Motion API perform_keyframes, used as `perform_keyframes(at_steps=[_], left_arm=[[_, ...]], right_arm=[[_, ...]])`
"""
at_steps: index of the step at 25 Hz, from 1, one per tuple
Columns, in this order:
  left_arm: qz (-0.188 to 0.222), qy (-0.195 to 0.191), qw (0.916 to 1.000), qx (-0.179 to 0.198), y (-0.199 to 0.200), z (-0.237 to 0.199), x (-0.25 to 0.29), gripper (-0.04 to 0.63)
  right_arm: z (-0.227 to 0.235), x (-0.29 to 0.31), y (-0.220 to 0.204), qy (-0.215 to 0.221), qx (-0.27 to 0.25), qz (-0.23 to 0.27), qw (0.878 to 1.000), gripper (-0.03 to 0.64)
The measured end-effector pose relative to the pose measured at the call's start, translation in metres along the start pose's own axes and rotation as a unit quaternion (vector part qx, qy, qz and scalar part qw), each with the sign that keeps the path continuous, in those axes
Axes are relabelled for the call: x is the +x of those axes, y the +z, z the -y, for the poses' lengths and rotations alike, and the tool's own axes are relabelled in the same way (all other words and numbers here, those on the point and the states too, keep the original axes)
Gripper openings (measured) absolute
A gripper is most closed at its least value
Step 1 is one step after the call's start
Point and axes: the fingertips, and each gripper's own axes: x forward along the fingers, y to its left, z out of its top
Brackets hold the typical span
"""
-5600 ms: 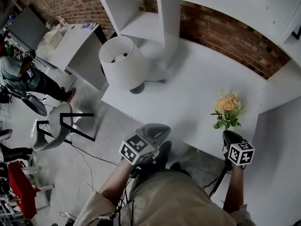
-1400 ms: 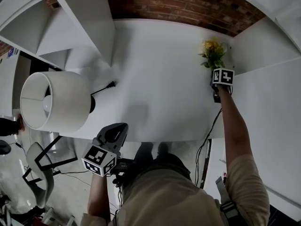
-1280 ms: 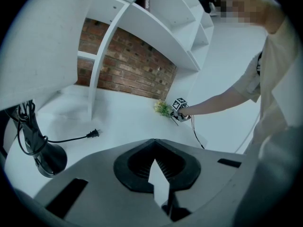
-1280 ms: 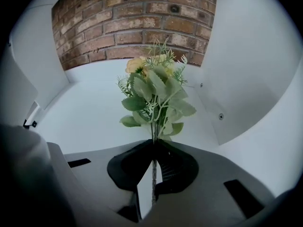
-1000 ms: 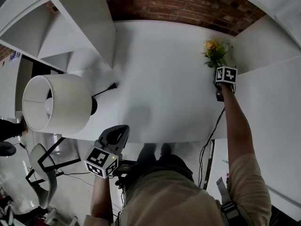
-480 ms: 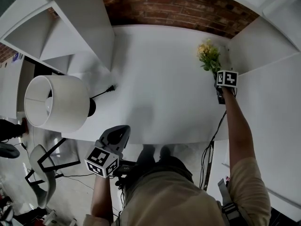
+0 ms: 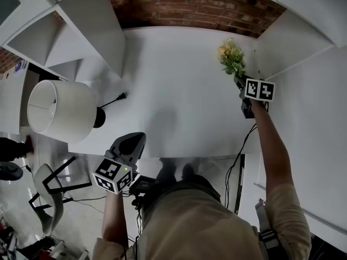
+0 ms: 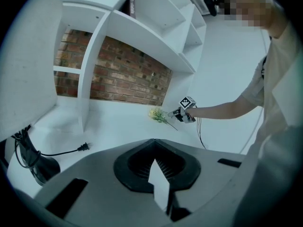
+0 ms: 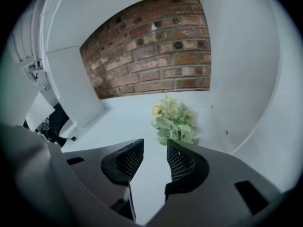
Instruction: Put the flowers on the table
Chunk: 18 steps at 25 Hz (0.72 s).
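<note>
Since a second ago my right hand-held gripper has been opening its jaws. They now stand wide with only bare desk between them, and the flowers it was clamped on are out of its grip. The white desk runs back to a brick wall. A lamp stands at its left end. My left hand-held gripper hangs off the front edge, jaws together on nothing. The flowers lie on the desk near its back right corner, just beyond the right jaw tips; the stem may touch one, I can't be sure. A plug lies loose beside the lamp.
</note>
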Motion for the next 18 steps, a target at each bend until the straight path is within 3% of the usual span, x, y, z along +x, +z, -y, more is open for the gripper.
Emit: perform_keyframes(at_steps=[5,10,15,18], left_arm=[[0.015,0.001,0.9997,0.017,0.019,0.012,0.004,0.008],[0.021,-0.001,0.9992,0.034,0.021,0.028,0.002,0.008],[0.022,0.005,0.9985,0.049,0.018,0.040,-0.004,0.008],[0.020,0.012,0.9982,0.055,0.010,0.045,-0.010,0.008]], right_arm=[[-0.074,-0.024,-0.007,0.107,-0.026,0.013,0.994,0.150],[-0.167,-0.050,-0.035,0.219,-0.074,0.010,0.973,0.144],[-0.210,-0.076,-0.054,0.241,-0.184,0.026,0.953,0.082],[-0.226,-0.092,-0.062,0.271,-0.206,0.033,0.940,0.039]])
